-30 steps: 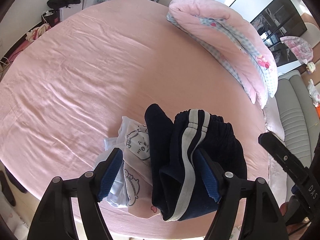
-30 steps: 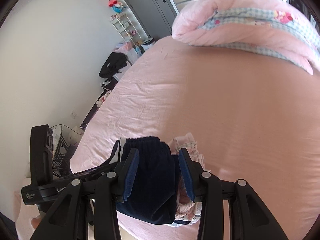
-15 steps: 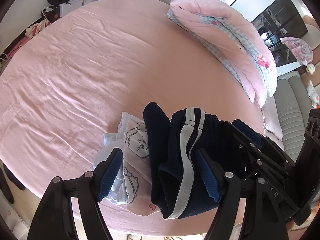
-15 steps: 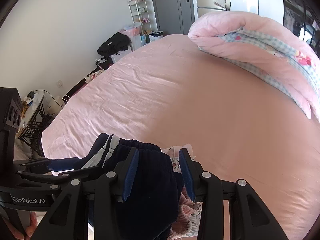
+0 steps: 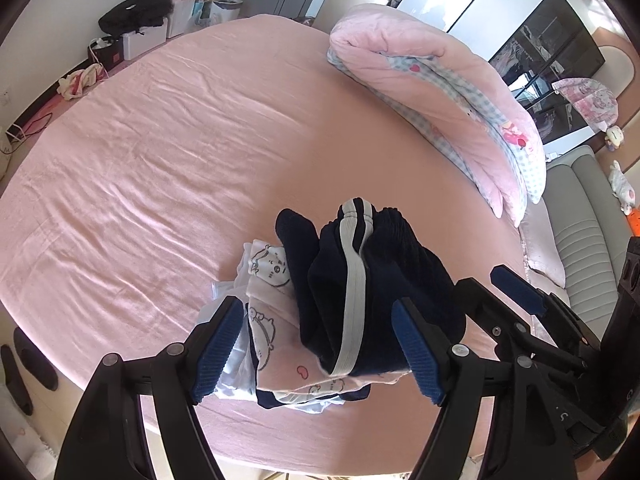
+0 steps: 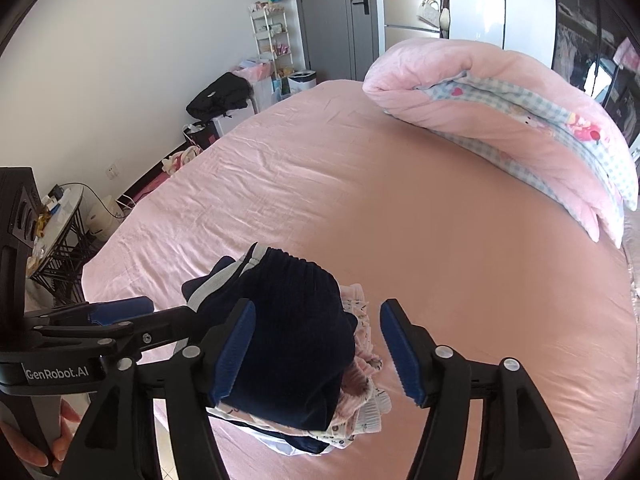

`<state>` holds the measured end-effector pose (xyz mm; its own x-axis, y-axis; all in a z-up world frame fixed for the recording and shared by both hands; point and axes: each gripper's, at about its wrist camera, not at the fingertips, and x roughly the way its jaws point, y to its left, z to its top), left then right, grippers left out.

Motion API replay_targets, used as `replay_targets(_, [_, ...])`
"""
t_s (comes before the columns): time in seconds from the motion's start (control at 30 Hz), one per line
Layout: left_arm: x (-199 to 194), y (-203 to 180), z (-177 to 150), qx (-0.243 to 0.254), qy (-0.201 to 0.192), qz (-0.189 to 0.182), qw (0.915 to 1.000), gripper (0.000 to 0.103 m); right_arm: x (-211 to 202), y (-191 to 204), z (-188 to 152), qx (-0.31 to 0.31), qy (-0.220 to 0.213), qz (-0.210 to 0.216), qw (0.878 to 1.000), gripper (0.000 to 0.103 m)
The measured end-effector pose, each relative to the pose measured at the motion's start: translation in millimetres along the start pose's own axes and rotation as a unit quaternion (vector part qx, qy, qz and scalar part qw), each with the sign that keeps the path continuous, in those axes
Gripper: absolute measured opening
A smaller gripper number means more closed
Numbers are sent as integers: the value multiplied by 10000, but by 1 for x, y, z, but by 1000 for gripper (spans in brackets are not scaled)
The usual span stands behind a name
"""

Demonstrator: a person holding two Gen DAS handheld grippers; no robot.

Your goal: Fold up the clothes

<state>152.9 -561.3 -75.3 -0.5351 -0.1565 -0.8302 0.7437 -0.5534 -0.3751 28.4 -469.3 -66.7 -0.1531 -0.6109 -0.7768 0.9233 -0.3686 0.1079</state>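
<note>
A folded navy garment with a white stripe lies on top of a small stack of light printed clothes near the front edge of the pink bed. My left gripper hangs over the stack, its jaws opening slightly and standing on either side of it. My right gripper is opening wide: its left pad is close beside the navy garment and its right pad stands clear. Each gripper shows at the edge of the other's view.
A folded pink quilt with a blue check lining lies along the bed's far right. A grey sofa stands beyond it. A black bag and a side table stand by the wall. A hand holds the left gripper.
The right gripper's jaws were pressed on the navy garment and have spread apart. It has swung round and come in at the right of the left wrist view. The left gripper has risen a little.
</note>
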Motion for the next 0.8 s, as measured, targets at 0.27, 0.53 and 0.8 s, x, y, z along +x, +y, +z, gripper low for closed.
replay_targets(0.27, [67,22,-11,40,831,585,9948,79,76,-20,-30,440,1283,545,9893,71])
replay_targets(0.53, [90,41,-34,-295,1116,192,9931,92,76,-29,-48,457,1532,489,9859,71])
replay_targets(0.8, [96,55,-38,-483,1216,40,9914,98,65,-52,37,675,441,719,9942,84])
